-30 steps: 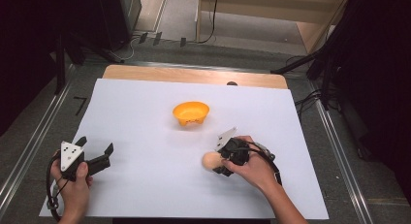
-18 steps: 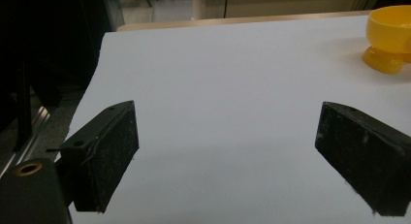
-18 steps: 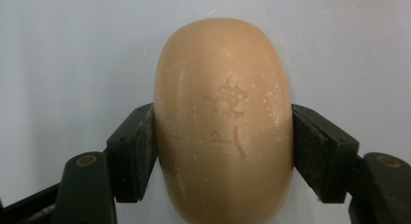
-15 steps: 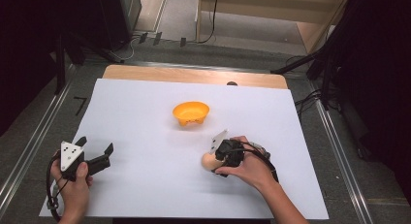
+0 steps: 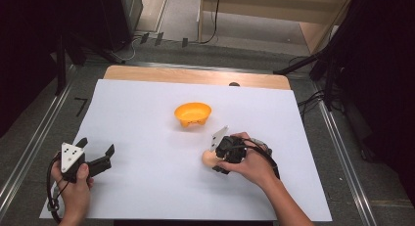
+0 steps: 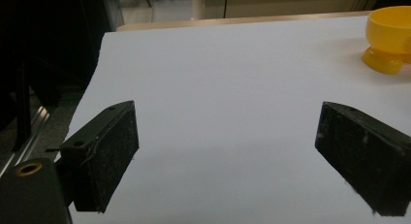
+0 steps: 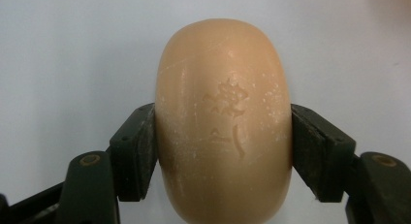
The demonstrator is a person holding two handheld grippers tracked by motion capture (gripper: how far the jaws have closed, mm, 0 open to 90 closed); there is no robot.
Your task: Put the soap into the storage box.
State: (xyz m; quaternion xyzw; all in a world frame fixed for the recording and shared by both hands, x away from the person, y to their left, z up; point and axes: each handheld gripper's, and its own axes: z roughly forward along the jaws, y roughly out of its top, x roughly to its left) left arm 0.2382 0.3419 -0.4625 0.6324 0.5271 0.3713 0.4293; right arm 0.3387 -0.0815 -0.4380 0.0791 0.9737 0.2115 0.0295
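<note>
My right gripper point(image 7: 223, 151), jaws just closing, clamps the tan soap bar point(image 7: 224, 122) on both sides; my left gripper point(image 6: 232, 161) gapes wide over white table point(image 5: 147, 113).

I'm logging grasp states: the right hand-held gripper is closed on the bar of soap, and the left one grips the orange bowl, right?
Not quite. The left hand-held gripper is open and holds nothing, as the left gripper view shows; the orange bowl stands apart on the table. The right hand-held gripper is indeed closed on the bar of soap.
</note>
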